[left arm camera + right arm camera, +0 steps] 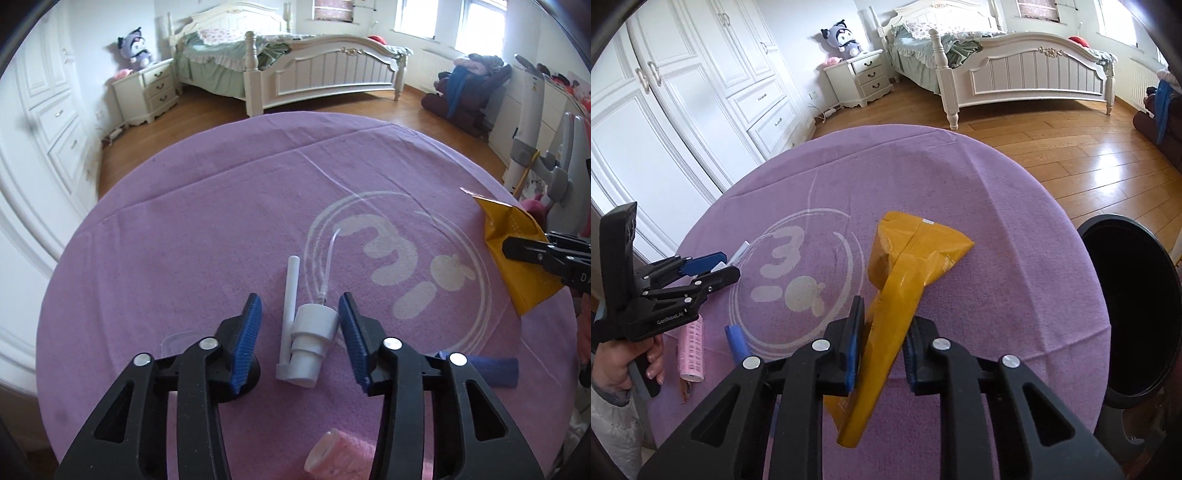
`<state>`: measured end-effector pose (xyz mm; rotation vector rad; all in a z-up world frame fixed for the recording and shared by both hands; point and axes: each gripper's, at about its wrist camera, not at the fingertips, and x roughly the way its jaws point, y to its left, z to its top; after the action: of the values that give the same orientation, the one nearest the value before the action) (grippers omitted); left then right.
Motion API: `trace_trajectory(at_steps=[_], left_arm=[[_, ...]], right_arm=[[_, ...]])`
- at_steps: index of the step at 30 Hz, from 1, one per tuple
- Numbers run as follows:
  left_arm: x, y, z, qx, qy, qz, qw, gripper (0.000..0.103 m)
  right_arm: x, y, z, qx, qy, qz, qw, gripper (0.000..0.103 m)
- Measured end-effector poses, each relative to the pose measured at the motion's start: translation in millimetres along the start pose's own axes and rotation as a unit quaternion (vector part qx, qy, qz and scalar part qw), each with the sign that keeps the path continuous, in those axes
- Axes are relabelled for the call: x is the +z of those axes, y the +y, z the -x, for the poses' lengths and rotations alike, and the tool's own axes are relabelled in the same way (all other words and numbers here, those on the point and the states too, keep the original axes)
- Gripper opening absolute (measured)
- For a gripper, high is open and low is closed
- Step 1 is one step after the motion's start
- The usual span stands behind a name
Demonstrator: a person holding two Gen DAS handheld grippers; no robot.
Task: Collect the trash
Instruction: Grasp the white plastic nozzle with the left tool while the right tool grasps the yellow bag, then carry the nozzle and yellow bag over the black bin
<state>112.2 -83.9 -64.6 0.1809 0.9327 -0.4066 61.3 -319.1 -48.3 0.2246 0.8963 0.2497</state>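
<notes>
A white pump-dispenser head [314,332] with a thin clear tube lies on the purple tablecloth [184,221]. My left gripper [300,297] straddles it with the jaws open. The right blue pad sits against the pump's collar, and the left pad stands a little apart from its nozzle. In the right wrist view the left gripper [729,265] appears at the left, over the pump [738,253], held by a hand. My right gripper [886,314] is shut on a crumpled yellow packet [916,251], pinched at its narrow end. The same packet [517,258] and right gripper [546,254] show at the left wrist view's right edge.
A pink hair roller [690,350] and a blue tube-like piece [737,341] lie near the table's front edge. A black bin [1137,314] stands open just off the table's right side. A bed, nightstand and wardrobes stand beyond on a wooden floor.
</notes>
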Motion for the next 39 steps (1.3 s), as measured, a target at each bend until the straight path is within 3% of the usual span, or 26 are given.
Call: trace_trajectory(at_steps=[4, 8, 13, 19, 27, 39], left_arm=[[4.7, -2.0, 0.3, -0.006, -0.007, 0.009, 0.9999, 0.023], [16.3, -20.7, 14.8, -0.015, -0.041, 0.005, 0.9990, 0.023], [40.2, -59.3, 45.3, -0.044, -0.096, -0.005, 0.9944, 0.023], [67.0, -118.2, 60.0, -0.072, -0.135, -0.030, 0.9877, 0.023], [91.7, -193.5, 45.2, -0.110, -0.136, -0.061, 0.9827, 0.023], [123.6, -285.5, -8.0, -0.168, -0.113, -0.087, 0.9754, 0.023]], right_arm=[[2.0, 2.6, 5.2, 0.013, -0.017, 0.012, 1.000, 0.013], [4.4, 1.6, 16.6, 0.030, -0.045, 0.015, 0.998, 0.012], [14.0, -5.3, 38.0, 0.040, -0.089, 0.005, 0.995, 0.012], [23.4, -38.7, 68.6, 0.034, -0.142, -0.035, 0.989, 0.012], [22.3, -99.2, 95.2, 0.000, -0.178, -0.089, 0.980, 0.012], [6.5, -178.2, 104.6, -0.047, -0.191, -0.156, 0.968, 0.012]])
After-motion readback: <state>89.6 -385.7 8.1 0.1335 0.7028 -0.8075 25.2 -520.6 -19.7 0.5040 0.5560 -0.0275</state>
